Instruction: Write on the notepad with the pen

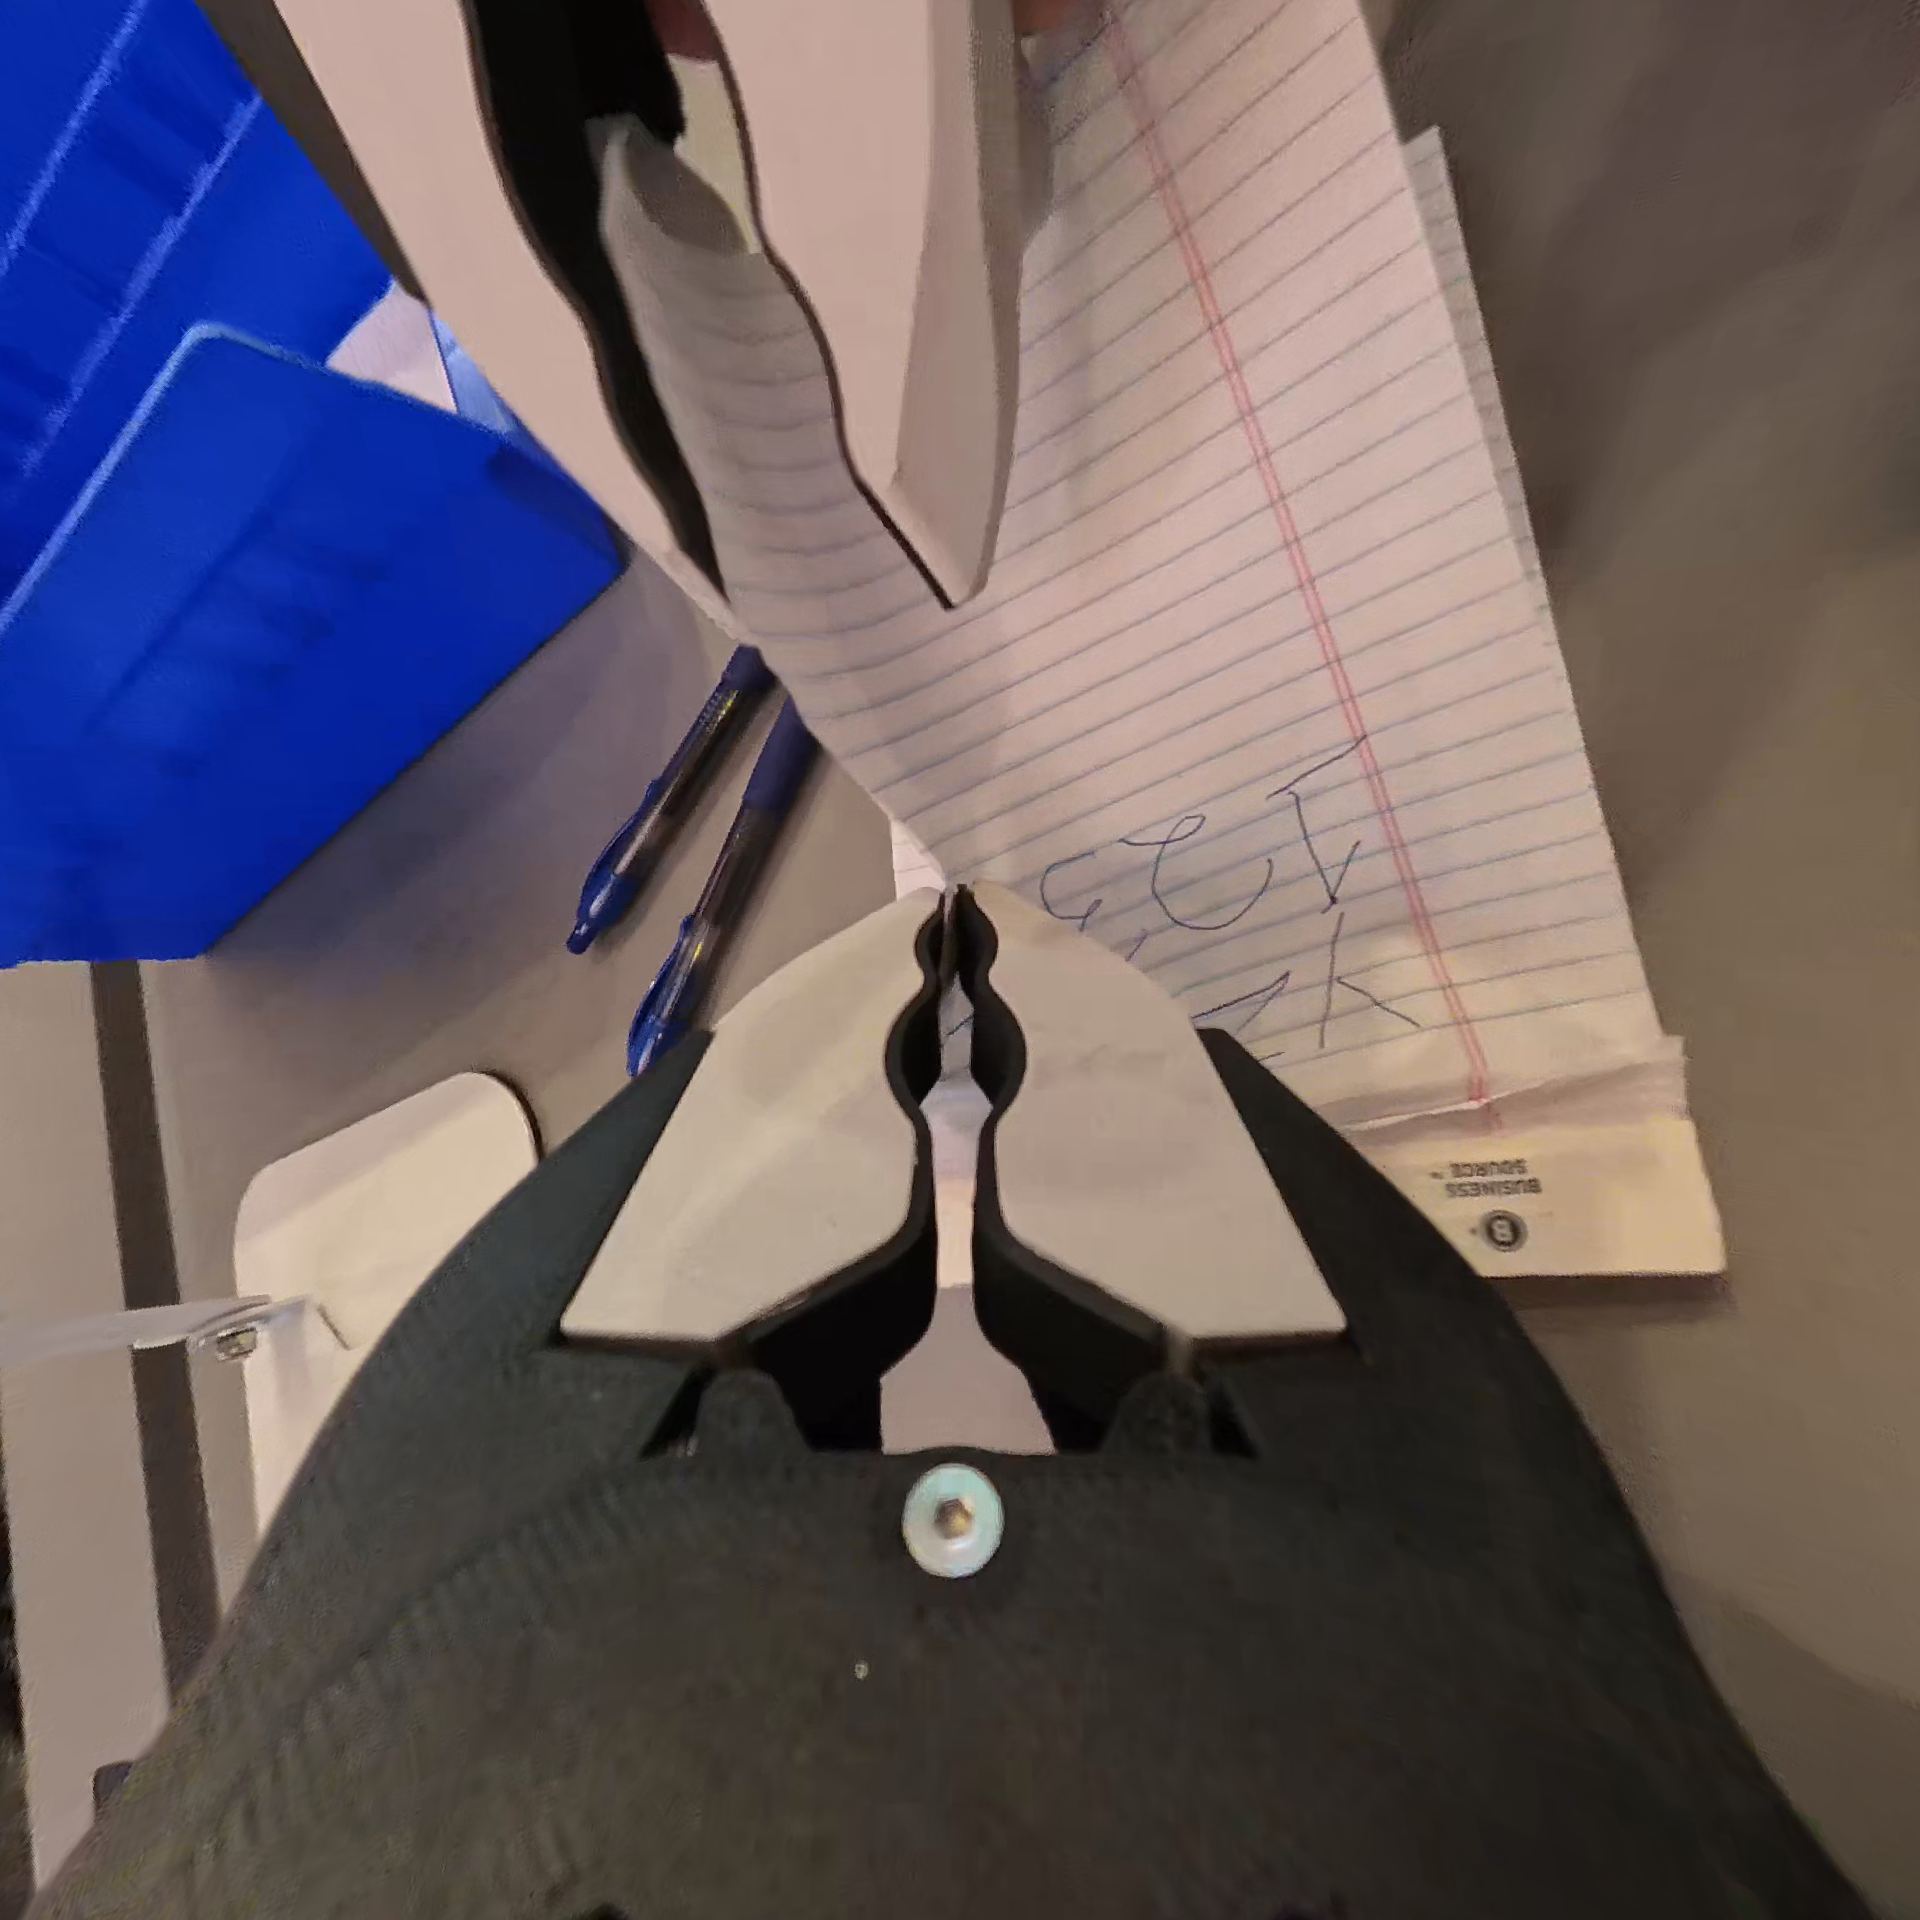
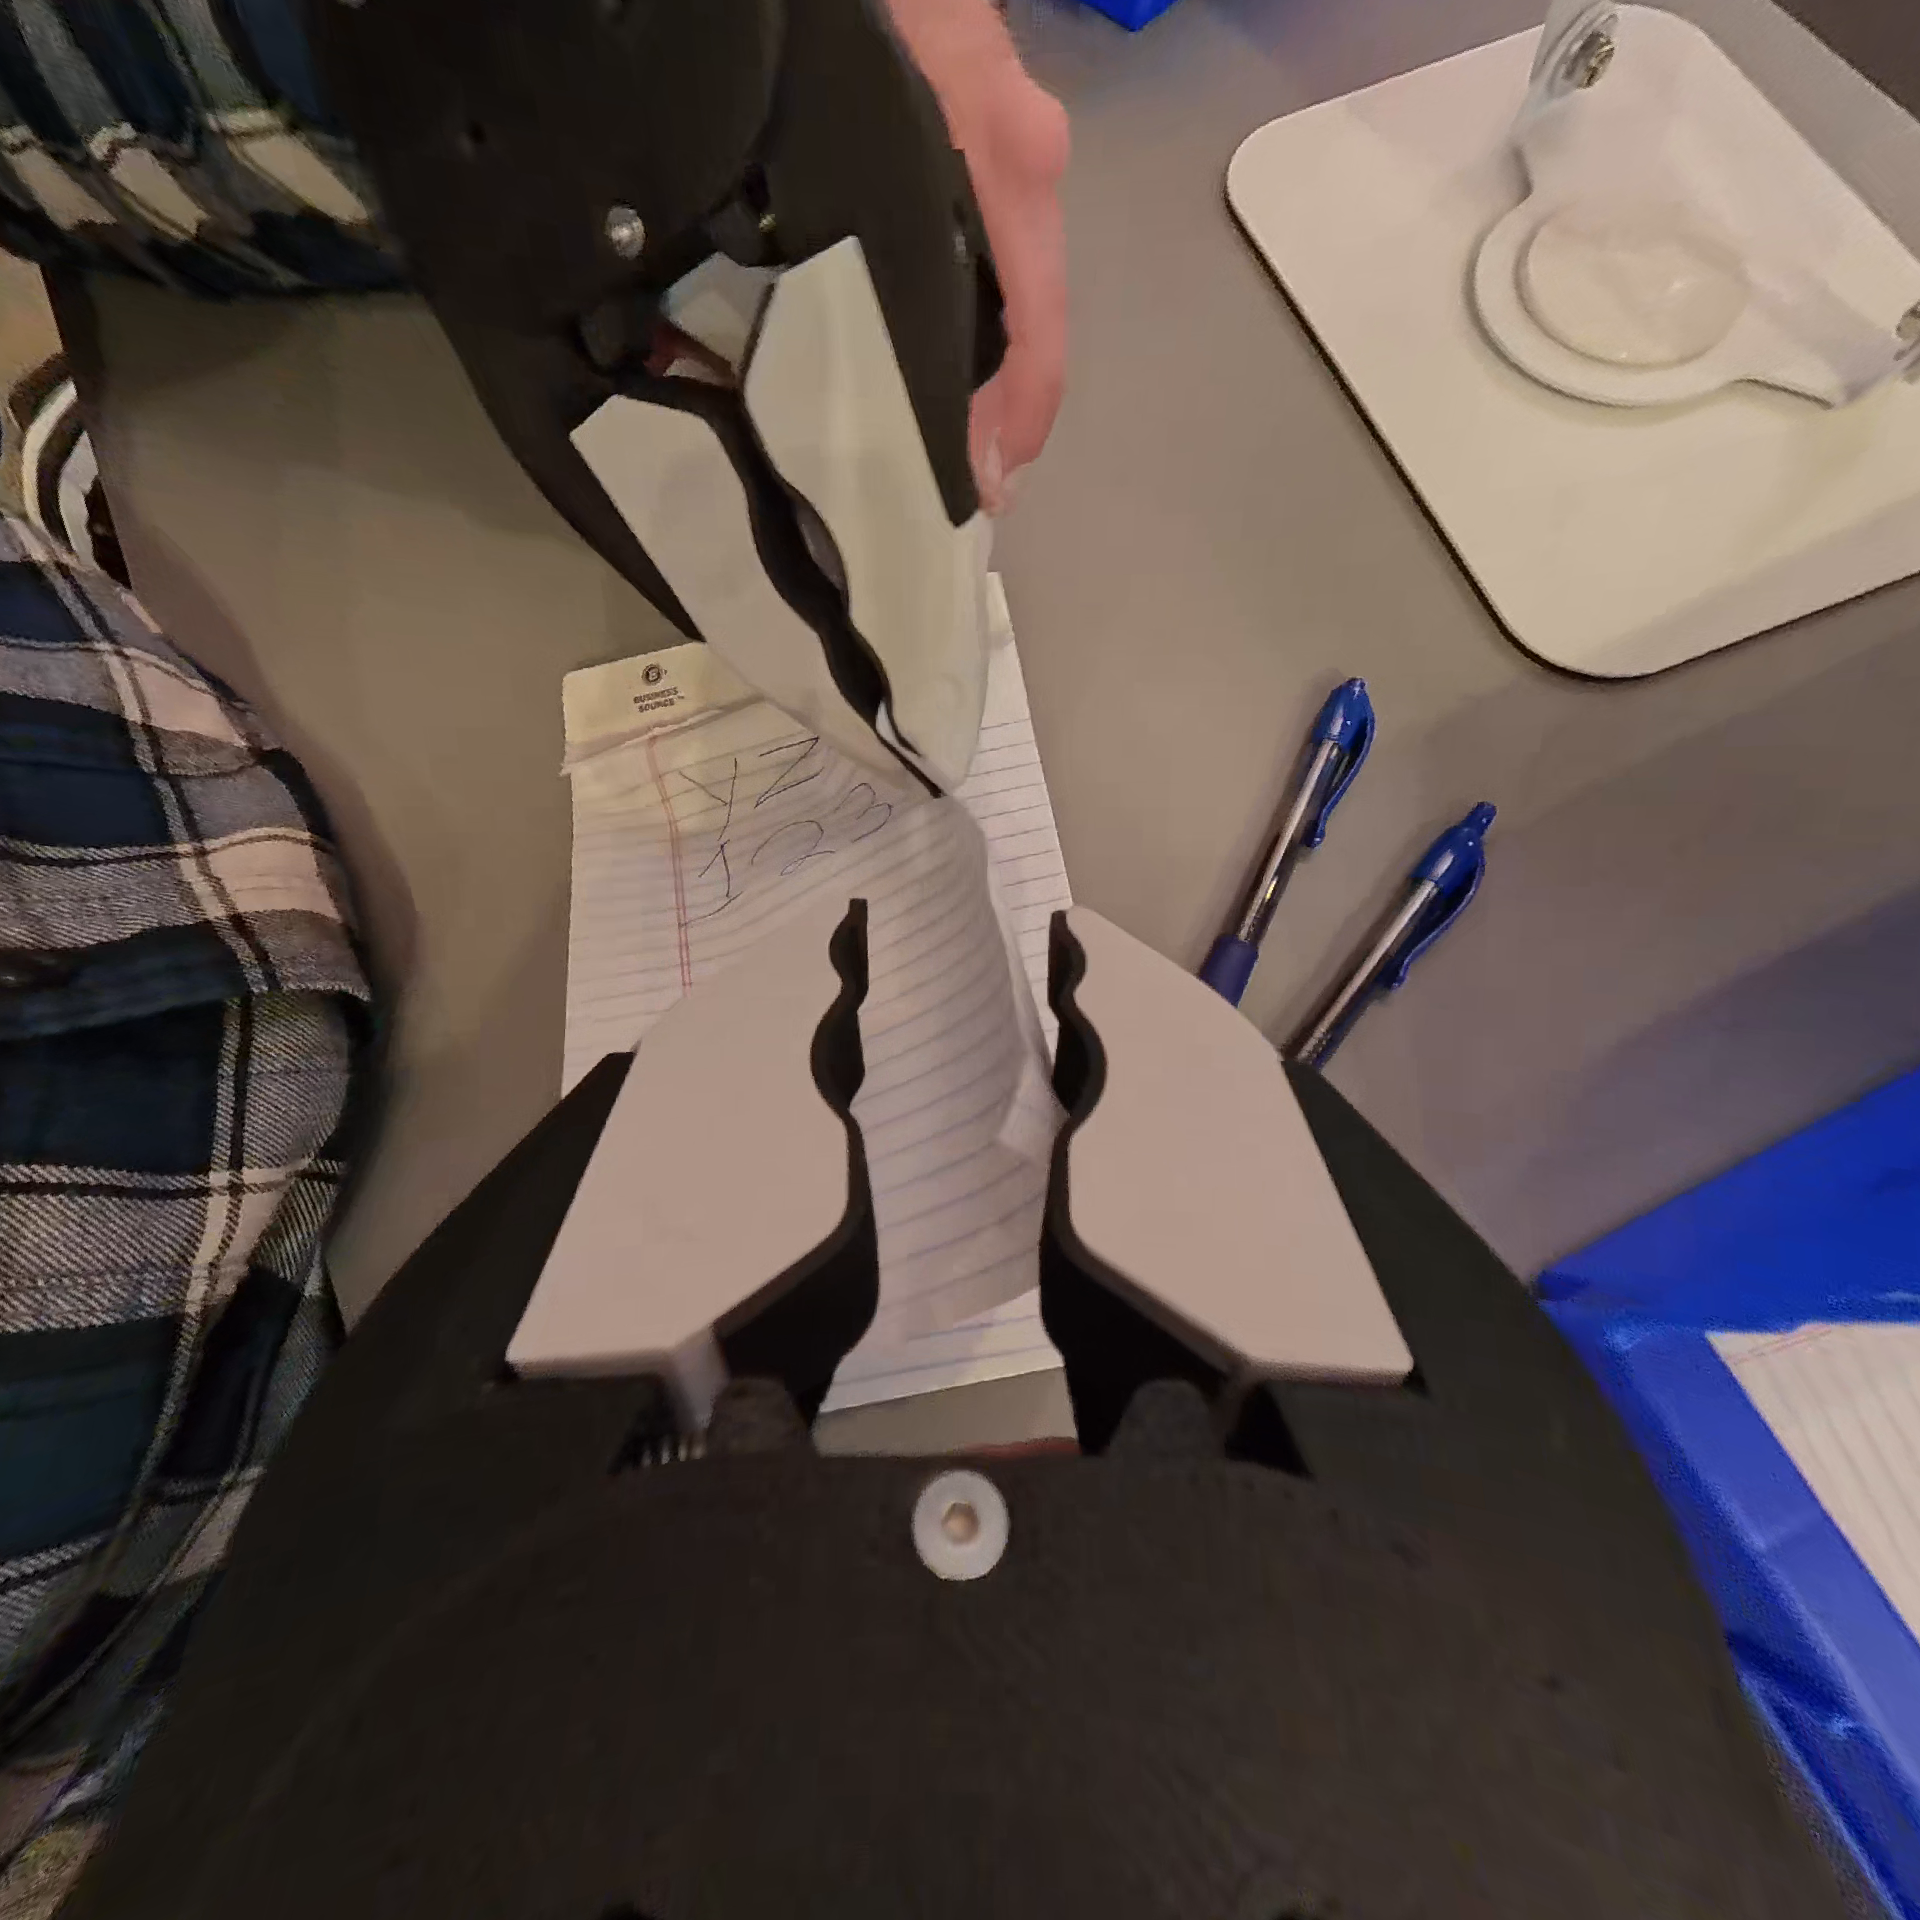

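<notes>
Left wrist view looks along the left gripper (image 1: 956,904), whose fingertips are pinched together on the near edge of the top sheet (image 1: 1195,582) of the notepad (image 1: 1558,1205); that ruled sheet is lifted and curls up toward the right gripper (image 1: 831,436), which comes in from the far side with its jaws spread, one finger on either side of the raised paper. Only this view shows the pad's bound strip close up, at the near right, and the lower pages fanned out along the pad's right edge. Two blue pens (image 1: 686,831) lie on the grey table (image 1: 1766,727) just left of the pad, with a blue bin (image 1: 260,644) farther left.

Right wrist view faces the opposite way and adds what the first cannot: the right gripper (image 2: 956,925) stands released, its pads (image 2: 1070,997) apart, the curled sheet (image 2: 935,1039) rising between them and brushing the right-hand pad, with no clamp on it. Across the pad, the left gripper (image 2: 935,779) holds the sheet's far corner, a hand (image 2: 1018,260) behind it. A plaid sleeve (image 2: 156,935) crowds the left edge, a white mat (image 2: 1455,468) with a mount sits far right, and the pens (image 2: 1351,873) lie right of the notepad (image 2: 613,707), untouched. Bare table remains between pad and sleeve, and between pens and mat.
</notes>
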Demonstrator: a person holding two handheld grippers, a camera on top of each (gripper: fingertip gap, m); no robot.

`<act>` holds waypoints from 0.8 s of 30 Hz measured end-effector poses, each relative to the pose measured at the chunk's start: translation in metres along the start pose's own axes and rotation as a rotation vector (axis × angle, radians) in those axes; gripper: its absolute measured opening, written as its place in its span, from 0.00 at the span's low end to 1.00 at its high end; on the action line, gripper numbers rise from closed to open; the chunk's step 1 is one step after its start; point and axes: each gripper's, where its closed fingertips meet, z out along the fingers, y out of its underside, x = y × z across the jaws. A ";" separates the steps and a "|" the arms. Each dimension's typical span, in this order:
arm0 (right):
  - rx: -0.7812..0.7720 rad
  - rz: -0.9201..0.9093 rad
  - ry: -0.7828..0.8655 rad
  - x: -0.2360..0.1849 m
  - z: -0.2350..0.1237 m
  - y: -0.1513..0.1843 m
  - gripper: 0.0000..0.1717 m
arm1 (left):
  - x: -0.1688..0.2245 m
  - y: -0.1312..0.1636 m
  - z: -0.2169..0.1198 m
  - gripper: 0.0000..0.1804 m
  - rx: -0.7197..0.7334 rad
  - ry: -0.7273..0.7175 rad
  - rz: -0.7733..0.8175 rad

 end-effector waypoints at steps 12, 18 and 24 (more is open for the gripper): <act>0.084 0.323 -0.259 -0.006 0.003 0.009 0.00 | 0.006 -0.002 0.001 0.01 0.050 0.073 -0.097; 0.145 0.393 -0.324 -0.009 0.002 0.004 0.00 | 0.006 0.005 -0.007 0.01 0.095 0.178 -0.228; 0.143 0.456 -0.324 -0.008 0.005 0.006 0.00 | 0.000 0.013 -0.007 0.06 0.041 0.156 -0.270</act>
